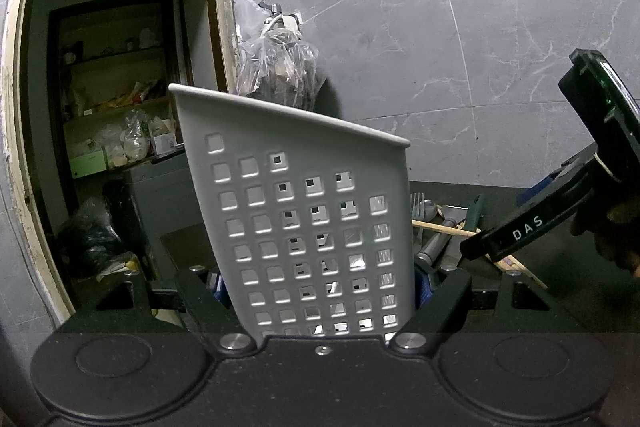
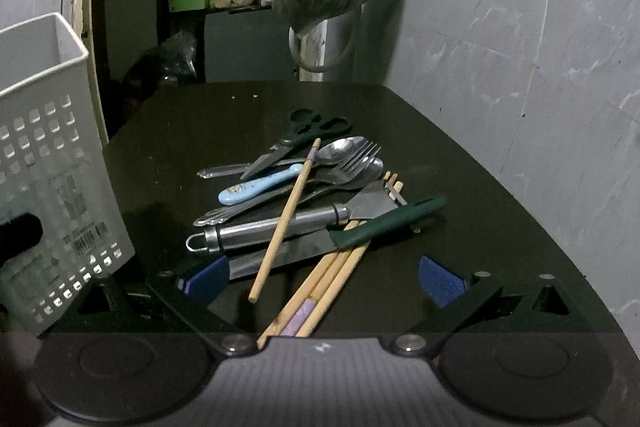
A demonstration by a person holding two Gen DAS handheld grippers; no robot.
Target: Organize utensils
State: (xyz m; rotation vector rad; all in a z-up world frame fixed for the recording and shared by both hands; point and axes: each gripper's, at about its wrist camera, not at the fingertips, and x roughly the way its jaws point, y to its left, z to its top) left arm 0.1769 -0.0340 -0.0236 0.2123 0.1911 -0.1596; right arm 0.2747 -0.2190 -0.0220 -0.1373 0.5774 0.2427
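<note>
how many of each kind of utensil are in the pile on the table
scissors: 1
spoons: 2
fork: 1
green-handled knife: 1
steel-handled scraper: 1
chopsticks: 4, though overlap may hide more
total: 10, going by visible heads, since the handles overlap

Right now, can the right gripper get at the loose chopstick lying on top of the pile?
Probably yes. The right gripper is open just above the pile, and the chopstick lies on top with nothing over it; its near end points between the fingers. The left gripper only holds the basket aside.
</note>
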